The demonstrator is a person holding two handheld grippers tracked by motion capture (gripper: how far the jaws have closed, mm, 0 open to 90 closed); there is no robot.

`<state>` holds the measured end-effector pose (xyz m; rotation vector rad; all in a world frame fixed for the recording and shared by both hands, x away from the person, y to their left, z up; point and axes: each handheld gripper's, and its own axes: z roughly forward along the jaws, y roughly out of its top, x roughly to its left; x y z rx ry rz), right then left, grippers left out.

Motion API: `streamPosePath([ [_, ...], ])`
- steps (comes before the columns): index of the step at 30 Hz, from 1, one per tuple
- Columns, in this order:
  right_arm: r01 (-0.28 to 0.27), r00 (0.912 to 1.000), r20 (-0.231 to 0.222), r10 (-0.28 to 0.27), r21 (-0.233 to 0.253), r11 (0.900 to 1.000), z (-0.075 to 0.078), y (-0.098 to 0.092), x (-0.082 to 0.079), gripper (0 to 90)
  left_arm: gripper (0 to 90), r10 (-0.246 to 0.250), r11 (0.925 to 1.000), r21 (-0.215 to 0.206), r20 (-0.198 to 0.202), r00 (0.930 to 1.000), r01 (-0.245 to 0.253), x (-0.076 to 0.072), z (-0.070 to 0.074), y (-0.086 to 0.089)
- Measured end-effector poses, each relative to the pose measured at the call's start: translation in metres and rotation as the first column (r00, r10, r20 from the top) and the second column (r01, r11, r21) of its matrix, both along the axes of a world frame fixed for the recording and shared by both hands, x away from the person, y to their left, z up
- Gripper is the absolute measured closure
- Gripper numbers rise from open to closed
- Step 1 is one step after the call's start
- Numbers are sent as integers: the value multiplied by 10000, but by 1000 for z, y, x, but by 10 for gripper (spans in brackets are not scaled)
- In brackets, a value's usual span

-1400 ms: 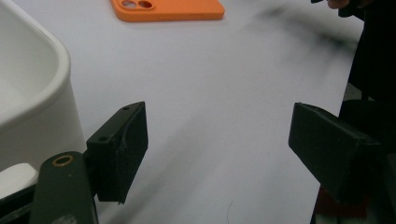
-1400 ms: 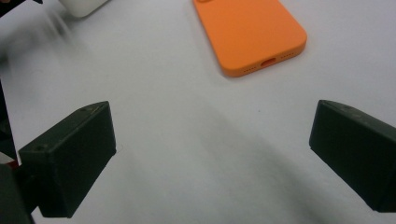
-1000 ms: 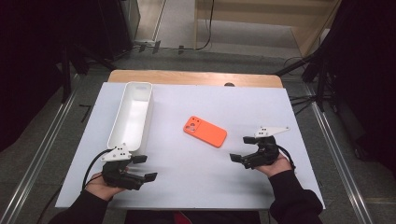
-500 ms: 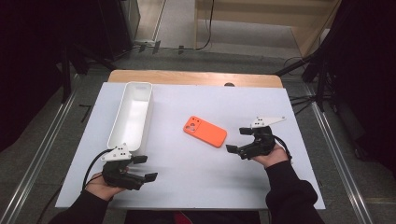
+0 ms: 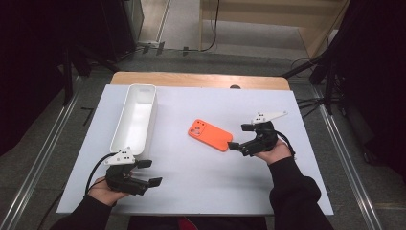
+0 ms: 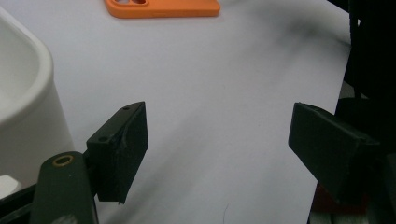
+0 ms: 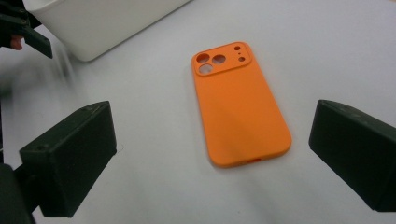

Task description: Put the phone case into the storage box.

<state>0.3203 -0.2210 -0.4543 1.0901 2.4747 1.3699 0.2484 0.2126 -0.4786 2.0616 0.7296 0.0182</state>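
High view: flat orange silicone phone case [image 5: 210, 134] lies camera-holes up on the white worktop [image 5: 201, 191], just beside the right gripper [image 5: 238, 137] (fingers spread wide, nothing held); left gripper [image 5: 150, 172] likewise released.

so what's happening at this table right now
A person sits at a white-topped table with a two-jaw gripper in each hand. The right gripper is open and reaches for the flat orange phone case lying camera-cutouts up in the middle; its fingers stand either side of the case's near end, not touching it. The left gripper rests open near the front edge, beside the long white plastic tray. Nothing is lifted yet.
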Motion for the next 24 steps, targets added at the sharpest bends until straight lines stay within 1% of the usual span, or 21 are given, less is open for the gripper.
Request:
streamPosePath([
  [5,-50,10000,37,50,18,10000,3,2,5,0,204,2,10000,-9,-5,10000,-2,0,0,0],
  [10,-211,9997,107,211,-14,9998,5,6,11,0,204,42,10000,-2,-10,10000,-42,0,0,0],
  [11,-209,9998,38,209,-1,9998,6,7,12,0,205,50,10000,-11,-10,10000,-50,-1,0,0],
  [16,-384,9992,67,384,-80,9992,8,14,21,0,205,113,9999,-7,-25,9999,-113,-1,0,1],
  [18,-537,9983,204,541,-188,9984,8,19,27,0,204,150,9999,-15,-37,9999,-150,-2,0,2],
  [20,-554,9983,180,557,-188,9983,9,20,28,0,205,154,9999,-2,-13,9999,-154,-3,0,2],
  [24,-632,9978,204,636,-221,9978,9,27,36,0,205,170,9999,8,16,9999,-170,-4,0,2],
])
